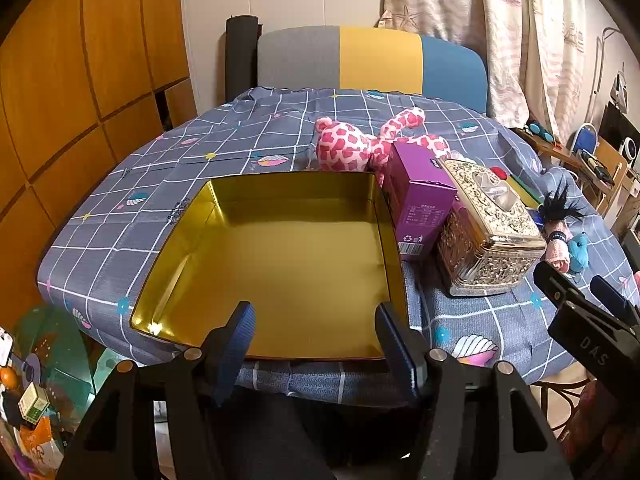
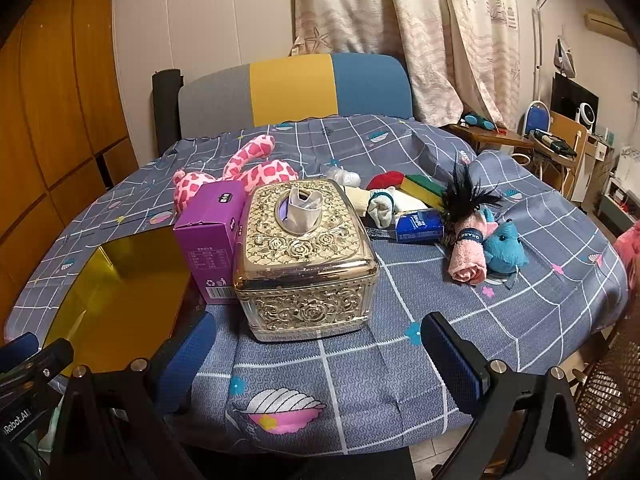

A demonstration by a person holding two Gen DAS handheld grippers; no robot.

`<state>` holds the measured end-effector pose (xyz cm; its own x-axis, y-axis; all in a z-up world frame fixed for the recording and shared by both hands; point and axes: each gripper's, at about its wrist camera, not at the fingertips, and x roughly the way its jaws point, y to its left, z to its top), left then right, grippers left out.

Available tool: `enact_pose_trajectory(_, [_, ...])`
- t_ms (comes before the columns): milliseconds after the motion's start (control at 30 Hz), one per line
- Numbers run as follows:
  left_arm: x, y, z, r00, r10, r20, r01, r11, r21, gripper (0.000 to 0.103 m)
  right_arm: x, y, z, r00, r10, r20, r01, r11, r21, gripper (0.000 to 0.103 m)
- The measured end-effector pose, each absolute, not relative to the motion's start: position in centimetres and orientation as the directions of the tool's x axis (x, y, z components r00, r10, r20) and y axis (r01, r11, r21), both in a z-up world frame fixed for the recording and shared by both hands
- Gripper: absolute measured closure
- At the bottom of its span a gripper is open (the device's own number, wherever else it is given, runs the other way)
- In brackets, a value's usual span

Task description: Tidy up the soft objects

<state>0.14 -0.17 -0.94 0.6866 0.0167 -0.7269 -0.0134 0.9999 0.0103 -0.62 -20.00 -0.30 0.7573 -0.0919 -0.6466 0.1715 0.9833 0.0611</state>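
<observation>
An open gold tin box (image 1: 280, 264) lies on the table, empty; it also shows in the right wrist view (image 2: 120, 292). A pink spotted plush (image 1: 352, 144) (image 2: 248, 172) lies behind it. A rolled pink towel (image 2: 468, 256), a blue plush (image 2: 506, 250), a black feathery toy (image 2: 466, 196), white socks (image 2: 380, 208) and sponges (image 2: 420, 186) lie at the right. My left gripper (image 1: 316, 340) is open and empty over the tin's near edge. My right gripper (image 2: 320, 360) is open and empty at the table's near edge, in front of the tissue box.
A gold ornate tissue box (image 2: 304, 256) (image 1: 484, 224) and a purple carton (image 2: 212, 240) (image 1: 416, 200) stand beside the tin. A blue packet (image 2: 420, 226) lies by the towel. A tricolour chair (image 2: 296, 88) stands behind the table. Clutter sits on the floor at left (image 1: 36, 392).
</observation>
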Motion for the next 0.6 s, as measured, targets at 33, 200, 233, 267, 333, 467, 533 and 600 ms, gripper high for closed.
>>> enact_pose_trajectory(33, [0.17,-0.24,-0.96,0.686,0.017,-0.727,-0.012,1.000,0.011,0.040,-0.63,-19.99,-0.31,0.757,-0.092,-0.647,0.171,0.983,0.061,0.000])
enact_pose_trajectory(200, [0.17,-0.33,-1.02,0.686,0.017,-0.727,-0.010,1.000,0.014,0.040,-0.59,-20.00,-0.40,0.755,-0.089,-0.650,0.169,0.984,0.062,0.000])
enact_pose_trajectory(233, [0.17,-0.32,-1.02,0.687,0.017,-0.727,-0.011,1.000,0.013,0.040,-0.60,-20.00,-0.44,0.754,-0.089,-0.651,0.168,0.984,0.061,0.000])
enact_pose_trajectory(267, [0.18,-0.35,-1.02,0.686,0.016,-0.727,-0.010,1.000,0.013,0.040,-0.59,-20.00,-0.44,0.753,-0.090,-0.652,0.169,0.984,0.060,0.000])
enact_pose_trajectory(333, [0.17,-0.36,-1.04,0.685,0.016,-0.729,-0.009,1.000,0.014,0.040,-0.59,-19.98,-0.44,0.753,-0.088,-0.652,0.168,0.984,0.061,0.000])
enact_pose_trajectory(467, [0.20,-0.36,-1.09,0.683,0.015,-0.730,-0.008,1.000,0.014,0.040,-0.56,-19.93,-0.50,0.750,-0.088,-0.656,0.167,0.984,0.059,0.000])
enact_pose_trajectory(533, [0.23,-0.38,-1.20,0.682,0.014,-0.732,-0.007,1.000,0.013,0.040,-0.50,-19.94,-0.57,0.747,-0.089,-0.659,0.167,0.984,0.057,0.000])
enact_pose_trajectory(600, [0.30,-0.44,-1.39,0.678,0.014,-0.735,-0.005,1.000,0.015,0.040,-0.45,-20.03,-0.61,0.745,-0.088,-0.661,0.168,0.984,0.058,0.000])
